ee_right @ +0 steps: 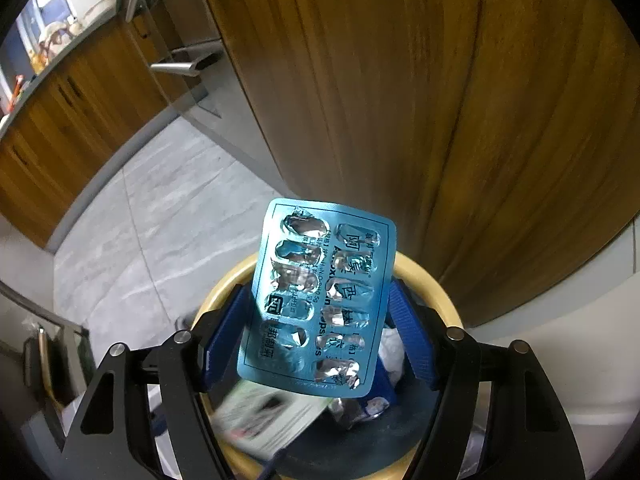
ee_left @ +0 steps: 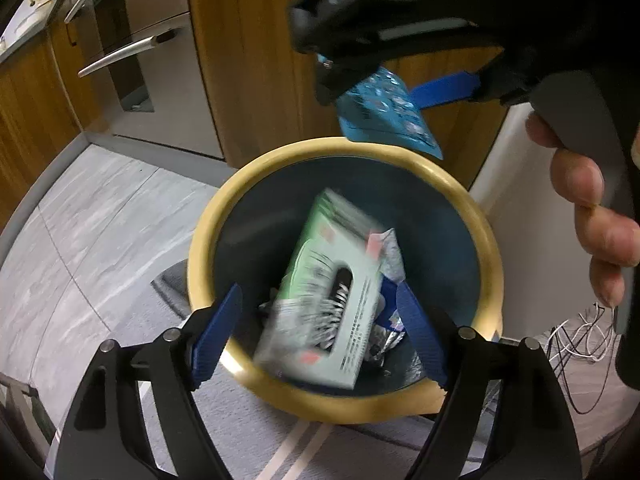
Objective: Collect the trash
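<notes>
Left wrist view looks down into a round bin with a cream rim and a dark inside, standing on the floor next to a wooden cabinet. The left claw has its jaws spread wide over the bin's near rim with nothing pressed between the pads; a pale green carton, blurred as though in motion, lies tilted inside the bin on top of crumpled foil wrappers. The carton appears to be dropping in or just landed, so that piece counts as binned. Above the far rim, the right claw, held by a hand, carries a blue blister pack. In the right wrist view the right claw stands fairly wide, its pads bearing on the two long edges of the blister pack, whose pill pockets are burst and empty. The pack hangs over the bin, with the green carton and foil visible below it. What remains, by my reading, is letting the pack fall in; whether more trash waits elsewhere cannot be told from these views.
</notes>
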`<state>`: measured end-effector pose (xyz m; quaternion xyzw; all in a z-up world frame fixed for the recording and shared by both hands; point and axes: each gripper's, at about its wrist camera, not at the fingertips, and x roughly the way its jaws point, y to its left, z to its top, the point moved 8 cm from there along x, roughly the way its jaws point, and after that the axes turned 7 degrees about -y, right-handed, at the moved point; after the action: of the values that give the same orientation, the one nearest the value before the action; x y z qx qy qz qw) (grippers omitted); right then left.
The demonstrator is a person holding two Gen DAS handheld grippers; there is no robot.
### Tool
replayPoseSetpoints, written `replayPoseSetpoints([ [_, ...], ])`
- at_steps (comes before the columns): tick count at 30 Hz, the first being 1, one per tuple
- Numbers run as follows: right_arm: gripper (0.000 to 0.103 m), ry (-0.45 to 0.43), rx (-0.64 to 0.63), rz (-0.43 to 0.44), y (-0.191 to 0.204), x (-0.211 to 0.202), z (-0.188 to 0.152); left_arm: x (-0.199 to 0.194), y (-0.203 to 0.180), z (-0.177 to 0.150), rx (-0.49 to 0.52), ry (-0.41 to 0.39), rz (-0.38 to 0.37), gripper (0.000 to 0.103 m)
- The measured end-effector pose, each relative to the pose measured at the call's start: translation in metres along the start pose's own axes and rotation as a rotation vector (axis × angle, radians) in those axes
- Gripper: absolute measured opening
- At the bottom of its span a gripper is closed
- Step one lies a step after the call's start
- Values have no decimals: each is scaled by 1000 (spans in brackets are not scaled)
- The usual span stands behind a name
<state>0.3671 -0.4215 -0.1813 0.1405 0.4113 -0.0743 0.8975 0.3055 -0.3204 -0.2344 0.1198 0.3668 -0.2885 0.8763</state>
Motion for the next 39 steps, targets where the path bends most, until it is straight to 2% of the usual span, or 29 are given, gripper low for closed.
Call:
replayPoseSetpoints([
  [5,79,21,-40,-16,2,0,-5,-11,16,-5,-43,6,18,79],
  [12,79,24,-102,-25,6,-27,-22,-64,38,-14,-128,-27,44,79],
  [16,79,28,-84,8,10,-60,-37,-106,43,-21,-157,-64,55,81],
  [18,79,15,-80,19,14,-80,-45,-126,45,-25,-163,-81,67,86],
  [20,79,4,-106,20,17,-96,-56,-143,47,-29,-170,-92,66,86],
  [23,82,-23,-158,35,24,-127,-77,-175,50,-38,-196,-103,72,92],
  [26,86,-77,-214,2,25,-156,-95,-202,50,-45,-210,-112,98,97],
  [30,92,-121,-260,-30,21,-183,-118,-237,40,-50,-205,-149,114,97],
  [34,93,-139,-217,-27,14,-205,-140,-261,37,-55,-259,-196,105,97],
  [39,95,-153,-141,12,14,-218,-162,-267,30,-62,-253,-208,135,97],
])
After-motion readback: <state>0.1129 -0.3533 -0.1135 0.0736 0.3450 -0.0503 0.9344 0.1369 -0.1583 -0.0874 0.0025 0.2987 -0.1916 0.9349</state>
